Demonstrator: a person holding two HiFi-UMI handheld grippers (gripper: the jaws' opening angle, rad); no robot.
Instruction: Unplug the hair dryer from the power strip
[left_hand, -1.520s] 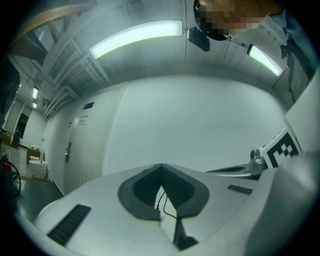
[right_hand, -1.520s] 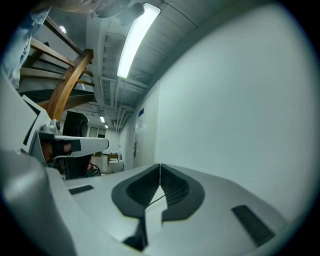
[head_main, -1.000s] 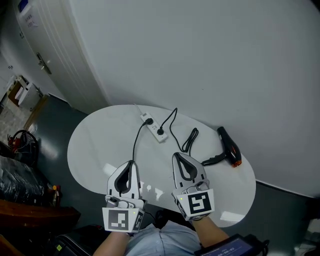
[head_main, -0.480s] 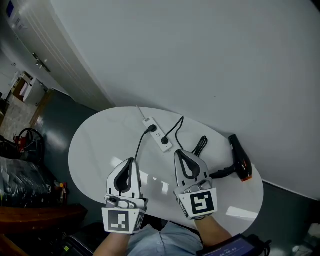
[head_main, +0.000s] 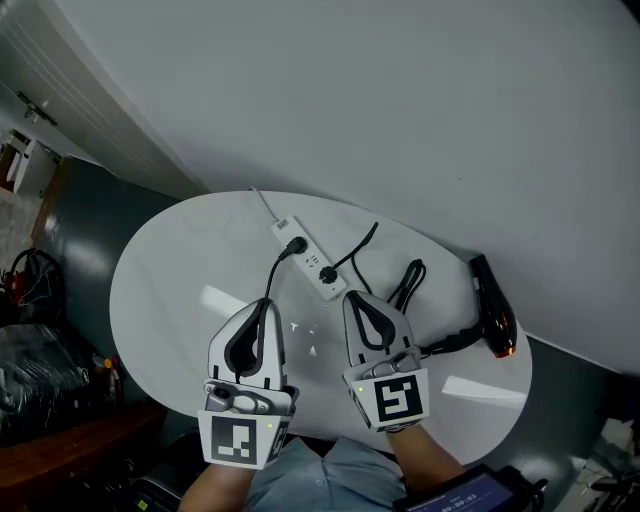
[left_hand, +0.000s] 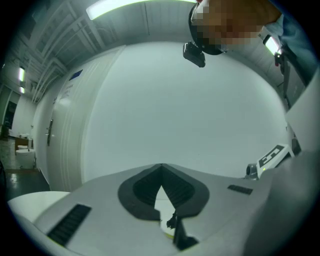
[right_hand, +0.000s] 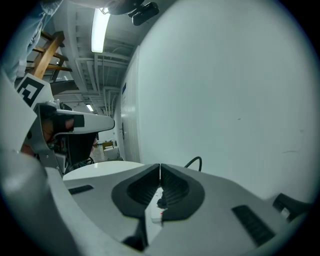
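Note:
A white power strip (head_main: 305, 258) lies slantwise on the round white table (head_main: 160, 290). Two black plugs sit in it: the far plug (head_main: 296, 245), whose cord runs down towards my left gripper, and the near plug (head_main: 327, 273), whose cord (head_main: 405, 285) loops right towards the black hair dryer (head_main: 493, 318) at the table's right edge. My left gripper (head_main: 262, 303) is shut and empty, a little short of the strip. Just below the near plug, my right gripper (head_main: 353, 297) is also shut and empty. Between its jaws the right gripper view shows the strip (right_hand: 156, 214) and a plug (right_hand: 161, 202).
A plain white wall (head_main: 400, 120) rises right behind the table. Dark floor (head_main: 80, 220), a white door and clutter lie to the left. The person's sleeves (head_main: 330, 480) and a dark device (head_main: 460, 493) are at the bottom edge.
Both grippers have moved forward over the table, and their tips now lie closer to the power strip. Both stay shut. The strip, cords and hair dryer have not moved on the table.

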